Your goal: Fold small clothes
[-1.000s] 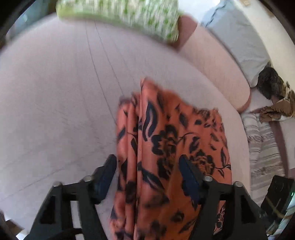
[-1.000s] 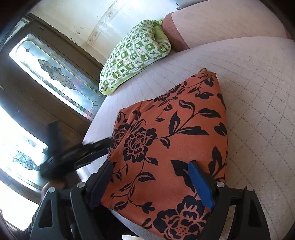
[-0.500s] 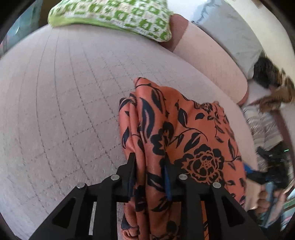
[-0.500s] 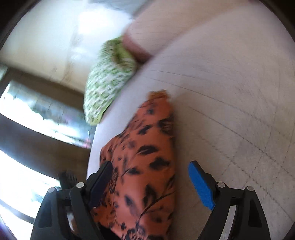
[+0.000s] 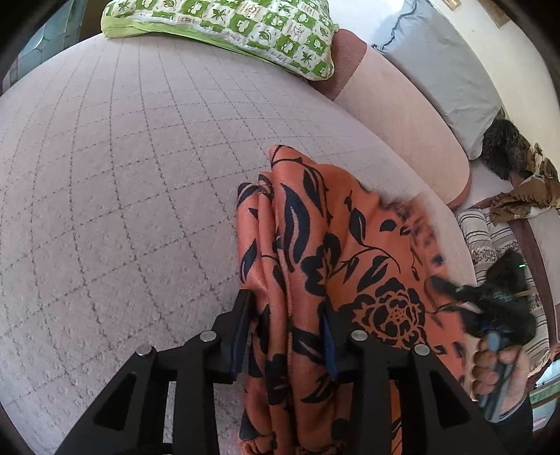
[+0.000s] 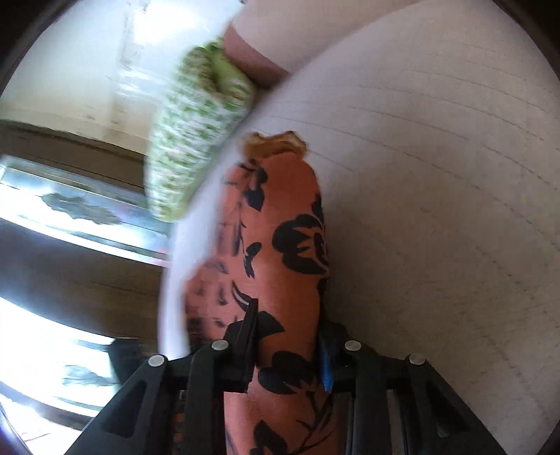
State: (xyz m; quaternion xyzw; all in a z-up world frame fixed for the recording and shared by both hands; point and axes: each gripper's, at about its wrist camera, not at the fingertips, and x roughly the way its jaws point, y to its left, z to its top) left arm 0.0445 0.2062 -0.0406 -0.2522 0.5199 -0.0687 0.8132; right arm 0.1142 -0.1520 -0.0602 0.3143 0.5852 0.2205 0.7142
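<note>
An orange garment with a black flower print (image 5: 336, 245) lies on the pale quilted bed (image 5: 122, 175). My left gripper (image 5: 287, 318) is shut on a bunched edge of the garment near the bed's front edge. My right gripper (image 6: 288, 336) is shut on another edge of the same garment (image 6: 280, 227), which runs away from it as a narrow strip. The right gripper also shows in the left wrist view (image 5: 490, 308), blurred, at the garment's right side, with the hand that holds it.
A green and white patterned pillow (image 5: 238, 31) lies at the far end of the bed; it also shows in the right wrist view (image 6: 196, 133). A pink bolster (image 5: 402, 115) and a grey pillow (image 5: 444, 66) lie at the right. Striped bedding (image 5: 490, 238) and loose clothes (image 5: 525, 182) lie beyond. A window (image 6: 52, 210) is at the left.
Both grippers have closed on the garment, the left first and then the right. The right gripper has swung round, so the garment now looks narrow in its view.
</note>
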